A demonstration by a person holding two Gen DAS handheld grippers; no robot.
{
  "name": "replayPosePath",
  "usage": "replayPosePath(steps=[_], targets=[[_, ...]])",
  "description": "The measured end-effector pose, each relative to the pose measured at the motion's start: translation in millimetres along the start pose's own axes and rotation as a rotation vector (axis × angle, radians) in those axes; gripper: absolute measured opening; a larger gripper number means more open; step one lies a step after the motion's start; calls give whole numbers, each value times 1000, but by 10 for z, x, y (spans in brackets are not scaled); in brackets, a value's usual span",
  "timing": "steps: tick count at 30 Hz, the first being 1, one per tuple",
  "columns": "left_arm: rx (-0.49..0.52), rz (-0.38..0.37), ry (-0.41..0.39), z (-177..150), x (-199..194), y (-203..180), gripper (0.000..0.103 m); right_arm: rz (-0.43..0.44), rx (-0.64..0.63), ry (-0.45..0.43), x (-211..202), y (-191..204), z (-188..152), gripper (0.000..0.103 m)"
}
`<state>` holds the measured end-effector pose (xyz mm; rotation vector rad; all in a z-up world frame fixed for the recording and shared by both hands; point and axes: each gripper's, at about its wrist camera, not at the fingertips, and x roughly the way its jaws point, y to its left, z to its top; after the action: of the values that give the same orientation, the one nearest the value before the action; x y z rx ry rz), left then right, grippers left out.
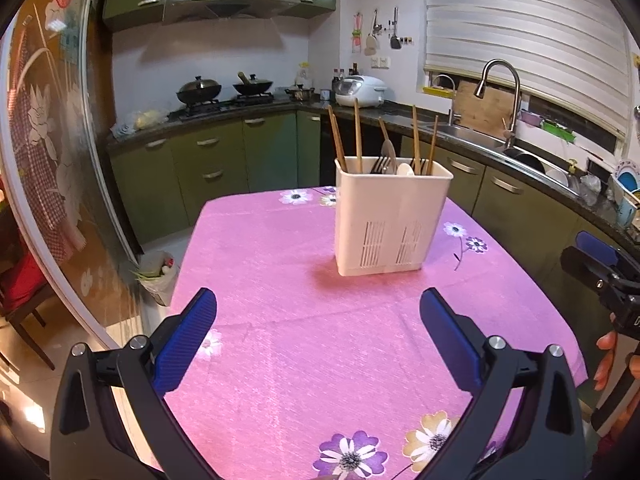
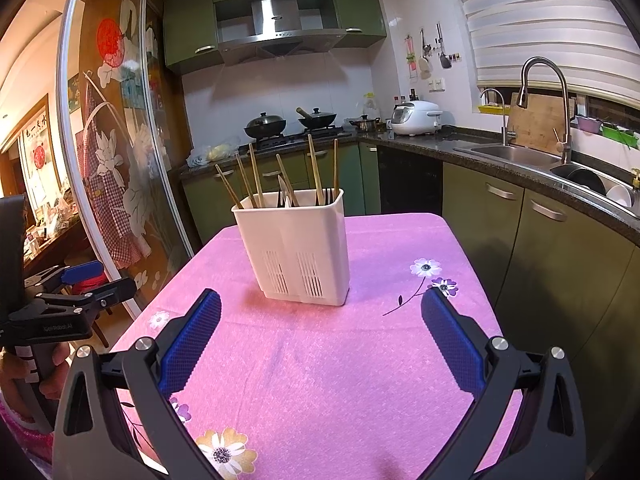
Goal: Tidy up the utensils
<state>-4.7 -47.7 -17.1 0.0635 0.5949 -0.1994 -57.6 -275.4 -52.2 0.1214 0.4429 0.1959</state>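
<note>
A white plastic utensil holder [image 1: 390, 220] [image 2: 298, 250] stands upright on the pink flowered tablecloth [image 1: 280, 320] [image 2: 320, 360]. Wooden chopsticks [image 1: 357, 136] [image 2: 256, 176], forks [image 1: 380, 165] and spoons [image 1: 405, 169] stick out of its top. My left gripper [image 1: 318, 304] hovers open over the near part of the table, well short of the holder, nothing between its blue pads. My right gripper [image 2: 320, 308] is likewise open and empty, facing the holder from the near right. Each gripper shows at the edge of the other's view.
A kitchen counter with a sink [image 2: 516, 152], tap [image 1: 500, 92], rice cooker [image 1: 362, 90] and stove with two woks [image 1: 224, 90] wraps around behind and to the right. A glass sliding door [image 2: 112, 160] stands left. A bag of scraps [image 1: 158, 276] sits on the floor.
</note>
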Motion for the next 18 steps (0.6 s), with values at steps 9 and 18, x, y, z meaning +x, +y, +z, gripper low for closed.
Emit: replayPosePath(steps=[9, 18], targets=[[19, 2, -20, -21, 9, -33, 97, 1, 1, 11, 35, 6, 3, 99], [25, 40, -17, -8, 32, -28, 97, 2, 2, 13, 35, 0, 1, 99]])
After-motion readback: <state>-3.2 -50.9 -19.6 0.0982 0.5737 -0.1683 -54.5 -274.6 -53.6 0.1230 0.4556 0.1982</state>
